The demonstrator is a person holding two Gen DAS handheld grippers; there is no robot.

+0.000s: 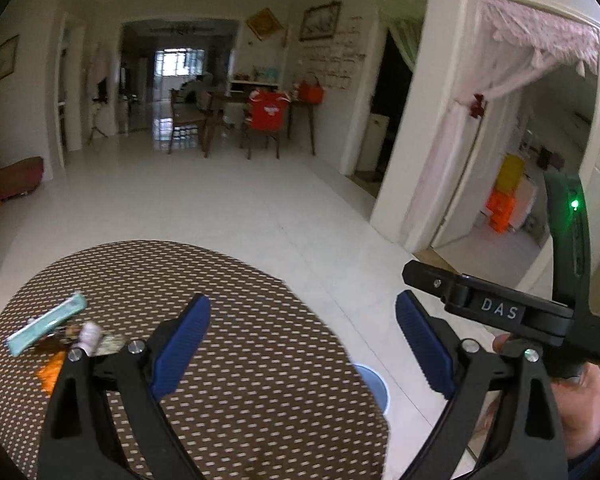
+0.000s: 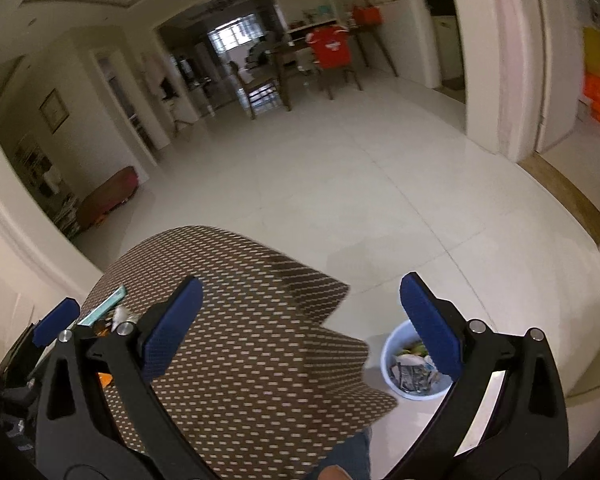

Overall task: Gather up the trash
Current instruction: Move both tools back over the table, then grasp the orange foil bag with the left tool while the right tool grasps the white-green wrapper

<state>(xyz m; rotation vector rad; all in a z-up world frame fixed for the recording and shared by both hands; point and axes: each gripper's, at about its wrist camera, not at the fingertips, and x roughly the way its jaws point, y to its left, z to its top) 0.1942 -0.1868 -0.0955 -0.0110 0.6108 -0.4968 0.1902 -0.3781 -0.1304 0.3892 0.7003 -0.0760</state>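
A small heap of trash lies on the left of a round table with a brown dotted cloth [image 1: 240, 340]: a teal wrapper [image 1: 46, 328], a crumpled white scrap [image 1: 89, 336] and an orange scrap [image 1: 52, 372]. My left gripper [image 1: 304, 344] is open and empty over the table's right side. My right gripper [image 2: 300, 328] is open and empty above the table's edge [image 2: 260, 340]; the teal wrapper [image 2: 104, 306] shows at its left. A pale blue bin [image 2: 412, 364] with trash inside stands on the floor at the right.
The right gripper's body [image 1: 500, 312] shows at the right in the left wrist view. Pale tiled floor [image 2: 340, 184] stretches ahead to a dining table with chairs [image 1: 260, 120]. A curtained doorway [image 1: 500, 140] opens on the right.
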